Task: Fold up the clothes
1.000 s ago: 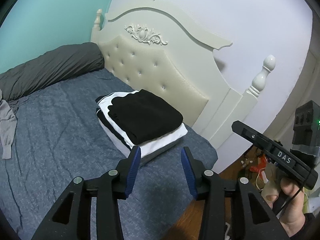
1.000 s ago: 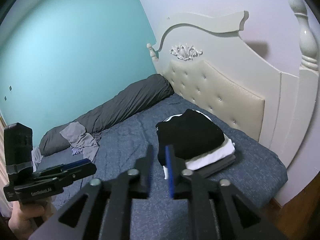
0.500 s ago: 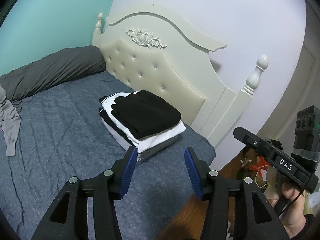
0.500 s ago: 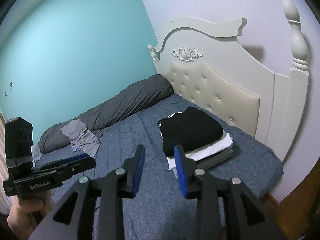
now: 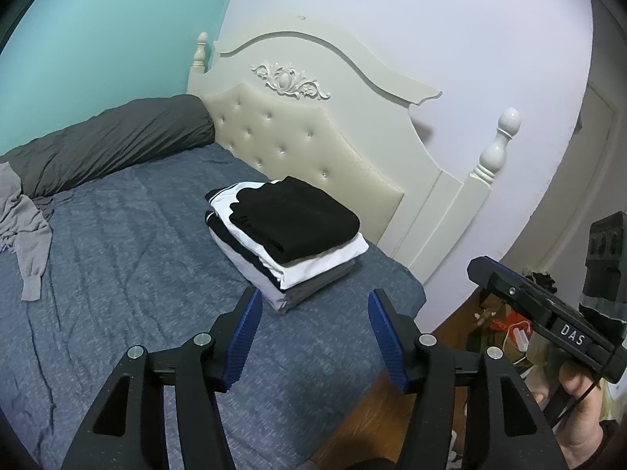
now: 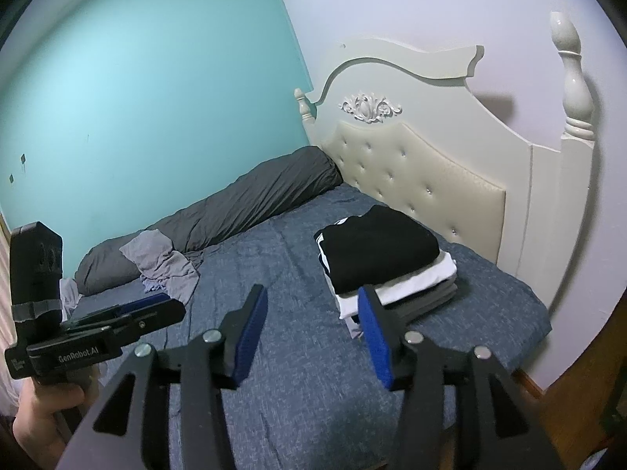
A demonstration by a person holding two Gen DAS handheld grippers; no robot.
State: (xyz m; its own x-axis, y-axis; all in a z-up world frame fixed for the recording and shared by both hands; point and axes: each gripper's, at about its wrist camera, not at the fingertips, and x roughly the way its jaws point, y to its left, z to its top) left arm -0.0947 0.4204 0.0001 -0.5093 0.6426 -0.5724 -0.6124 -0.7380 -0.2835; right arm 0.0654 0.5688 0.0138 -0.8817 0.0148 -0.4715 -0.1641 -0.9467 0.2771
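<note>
A folded stack of clothes (image 5: 286, 235) (image 6: 388, 258) lies on the blue bed cover (image 5: 117, 274) near the headboard, with a black garment on top, white under it and grey at the bottom. A crumpled grey garment (image 5: 23, 227) (image 6: 164, 266) lies unfolded at the far left by the rolled duvet. My left gripper (image 5: 313, 297) hovers over the bed's near corner, short of the stack, its jaws opening with nothing between them. My right gripper (image 6: 312, 293) also hangs in front of the stack, jaws opening and empty.
A cream tufted headboard (image 5: 313, 149) with a turned post (image 5: 497, 145) stands behind the stack. A dark grey rolled duvet (image 6: 235, 215) lines the teal wall. Beyond the bed's corner, wooden floor holds small clutter (image 5: 509, 325). A hand (image 6: 43, 411) grips the left tool's handle.
Both grippers have drawn back from the folded stack, which looks smaller now. Both pairs of jaws have widened, the right from nearly shut to clearly apart.
</note>
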